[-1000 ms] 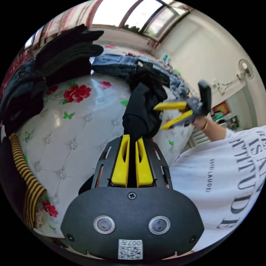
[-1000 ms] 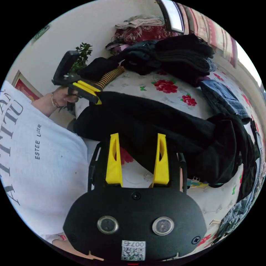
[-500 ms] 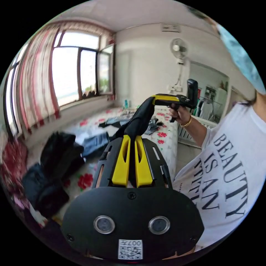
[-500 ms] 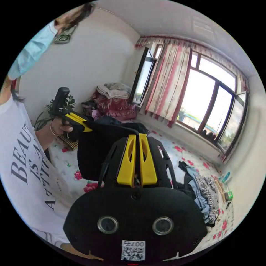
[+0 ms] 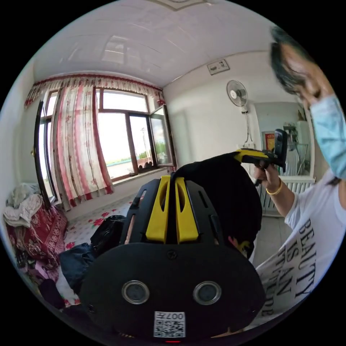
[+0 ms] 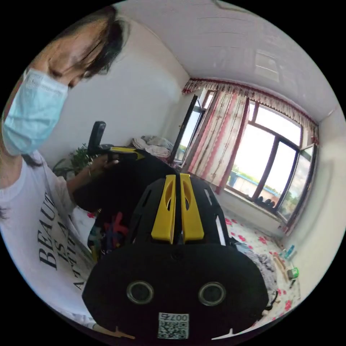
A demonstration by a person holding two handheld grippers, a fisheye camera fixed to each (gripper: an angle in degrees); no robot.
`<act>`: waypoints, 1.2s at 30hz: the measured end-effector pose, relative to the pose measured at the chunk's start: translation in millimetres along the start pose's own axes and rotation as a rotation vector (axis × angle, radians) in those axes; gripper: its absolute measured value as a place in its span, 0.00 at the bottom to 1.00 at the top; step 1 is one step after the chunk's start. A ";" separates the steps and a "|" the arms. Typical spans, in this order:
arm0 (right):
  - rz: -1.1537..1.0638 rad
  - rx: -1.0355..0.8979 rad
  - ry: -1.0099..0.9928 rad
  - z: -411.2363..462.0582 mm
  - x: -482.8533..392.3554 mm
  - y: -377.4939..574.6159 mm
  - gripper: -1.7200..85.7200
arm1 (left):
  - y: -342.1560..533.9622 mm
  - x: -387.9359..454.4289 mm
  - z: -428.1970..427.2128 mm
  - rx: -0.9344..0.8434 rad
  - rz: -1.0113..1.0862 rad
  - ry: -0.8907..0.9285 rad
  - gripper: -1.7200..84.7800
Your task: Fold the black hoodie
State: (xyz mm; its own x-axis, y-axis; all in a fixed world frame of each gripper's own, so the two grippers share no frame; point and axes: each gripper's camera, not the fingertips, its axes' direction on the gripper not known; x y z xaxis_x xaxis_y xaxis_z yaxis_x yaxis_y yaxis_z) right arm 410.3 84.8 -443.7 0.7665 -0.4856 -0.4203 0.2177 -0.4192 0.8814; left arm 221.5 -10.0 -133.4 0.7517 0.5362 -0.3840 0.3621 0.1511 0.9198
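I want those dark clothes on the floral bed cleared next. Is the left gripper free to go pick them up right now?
Probably not: the left gripper looks shut on the black hoodie, held up with the right gripper. The dark clothes lie below.

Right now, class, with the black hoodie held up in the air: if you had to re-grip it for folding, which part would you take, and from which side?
Take the top edge of the black hoodie, where the left gripper and right gripper already pinch it. Come from above: the cloth hangs from that edge, so it is probably the tautest part to clamp.
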 end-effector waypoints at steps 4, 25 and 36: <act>0.129 0.207 -0.342 -4.2 29.4 -15.4 0.02 | -26.1 -25.1 -9.3 0.113 -0.061 -0.042 0.01; 0.163 -0.552 -1.267 340.5 -198.9 94.2 0.10 | 404.3 -7.3 -242.5 -0.608 -1.320 -0.722 0.10; 0.349 -0.957 -0.995 557.4 -180.0 173.6 0.14 | 471.5 -68.5 -159.9 -0.753 -1.412 -0.531 0.17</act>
State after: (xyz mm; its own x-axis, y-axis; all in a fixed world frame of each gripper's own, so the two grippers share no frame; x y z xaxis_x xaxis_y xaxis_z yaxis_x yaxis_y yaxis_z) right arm -26.7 -328.1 -335.2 0.2148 -0.9504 0.2248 0.7339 0.3090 0.6050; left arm 252.6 157.4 339.5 0.2389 -0.6503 -0.7211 0.6591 0.6540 -0.3714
